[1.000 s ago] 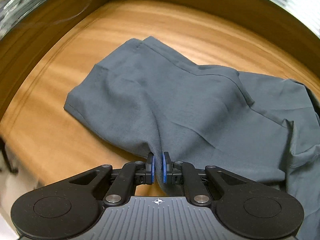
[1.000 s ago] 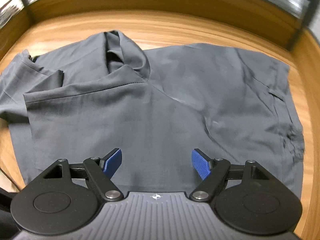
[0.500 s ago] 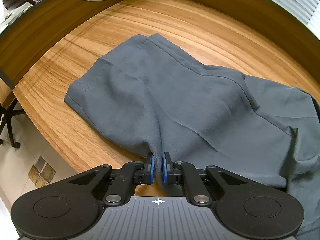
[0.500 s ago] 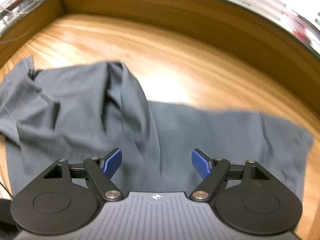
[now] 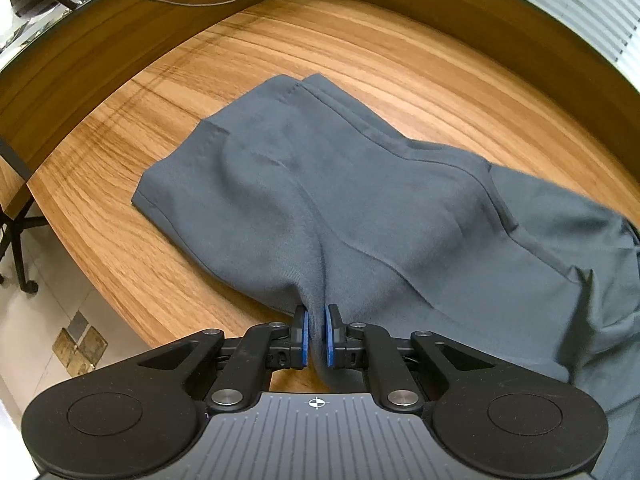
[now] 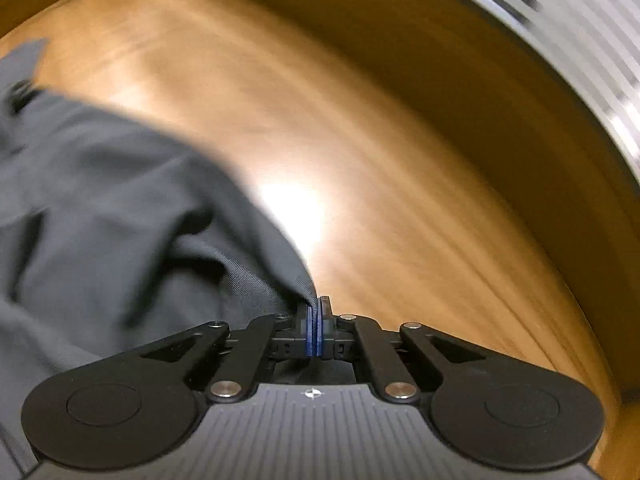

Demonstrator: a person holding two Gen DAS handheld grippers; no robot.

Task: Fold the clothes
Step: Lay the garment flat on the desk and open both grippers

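Left tool (image 5: 315,334) clamped on shirt (image 5: 360,208) hem at 6 o'clock | right tool (image 6: 316,330) clamped on shirt edge | desk (image 5: 360,52) | fold judged barely begun, most folds left.

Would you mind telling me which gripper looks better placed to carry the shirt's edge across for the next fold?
Probably the right gripper: it is shut on the grey shirt at a raised edge, beside bare table. The left gripper pinches the near edge, likely only anchoring.

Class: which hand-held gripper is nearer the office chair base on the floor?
Left. The left hand-held gripper pinches the garment near the chair base; the right shows no chair.
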